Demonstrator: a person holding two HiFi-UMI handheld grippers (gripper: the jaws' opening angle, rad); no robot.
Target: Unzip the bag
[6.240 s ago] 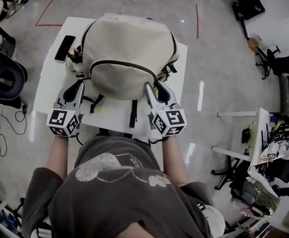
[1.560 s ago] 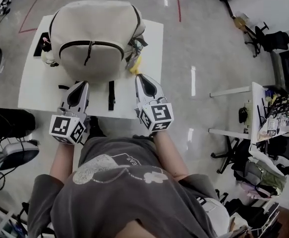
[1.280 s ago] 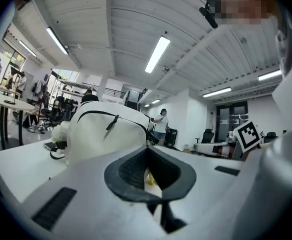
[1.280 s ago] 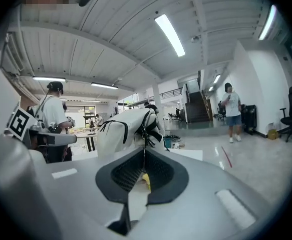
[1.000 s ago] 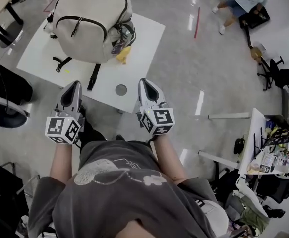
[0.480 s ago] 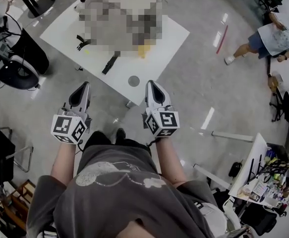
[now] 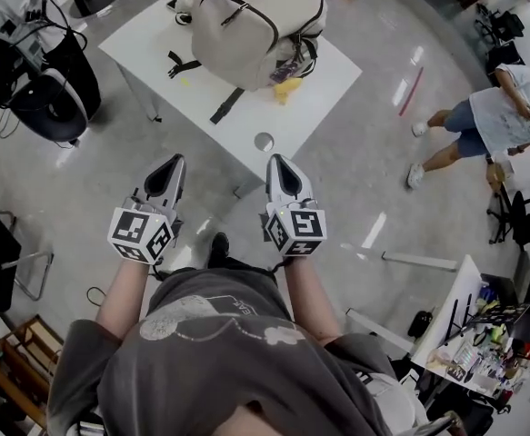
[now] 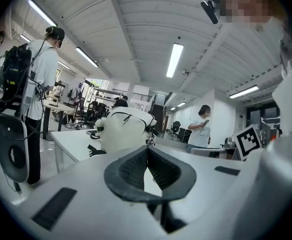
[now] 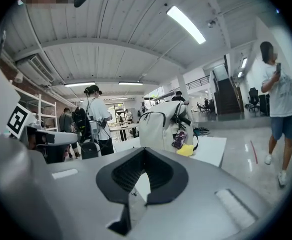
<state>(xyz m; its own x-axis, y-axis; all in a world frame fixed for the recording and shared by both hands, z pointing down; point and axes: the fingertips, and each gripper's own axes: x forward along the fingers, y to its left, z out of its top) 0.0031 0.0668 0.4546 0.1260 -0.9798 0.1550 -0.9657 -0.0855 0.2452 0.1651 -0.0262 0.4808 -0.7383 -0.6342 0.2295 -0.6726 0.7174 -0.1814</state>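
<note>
Both claws have come back off the worktop (image 7: 324, 71) since the earlier frames. About six seconds ago they sat against the bag's lower sides at the near edge. Now they hang over the floor (image 7: 355, 198), short of the worktop's near corner and well apart from the bag (image 7: 255, 25).

From the head view, my left claw (image 7: 175, 161) and right claw (image 7: 277, 160) point forward side by side, each with its marker cube (image 7: 142, 235) toward me. In the left gripper view the left claw (image 8: 147, 153) has its dark pads pressed together at the tips with nothing between them. The right gripper view shows the same for the right claw (image 9: 143, 154): closed and empty.

The bag, a pale backpack, stands upright on the far half of the worktop, toward the far corner. A dark zip line curves across its front with a pull (image 7: 243, 7) hanging from it, and it looks shut. Both gripper views have the bag (image 8: 123, 130) (image 9: 160, 127) ahead of the tips, beyond the worktop's near edge.

A black strap (image 7: 226, 105) trails from the bag's base toward the near corner. A yellow thing (image 7: 287, 89) lies just beside the bag on the side of the right edge. A small grey disc (image 7: 264, 141) sits alone close to the near corner.

Off the worktop, an office chair (image 7: 51, 103) stands by the left edge. A person (image 7: 505, 107) in a pale top is on the floor well to the right.
</note>
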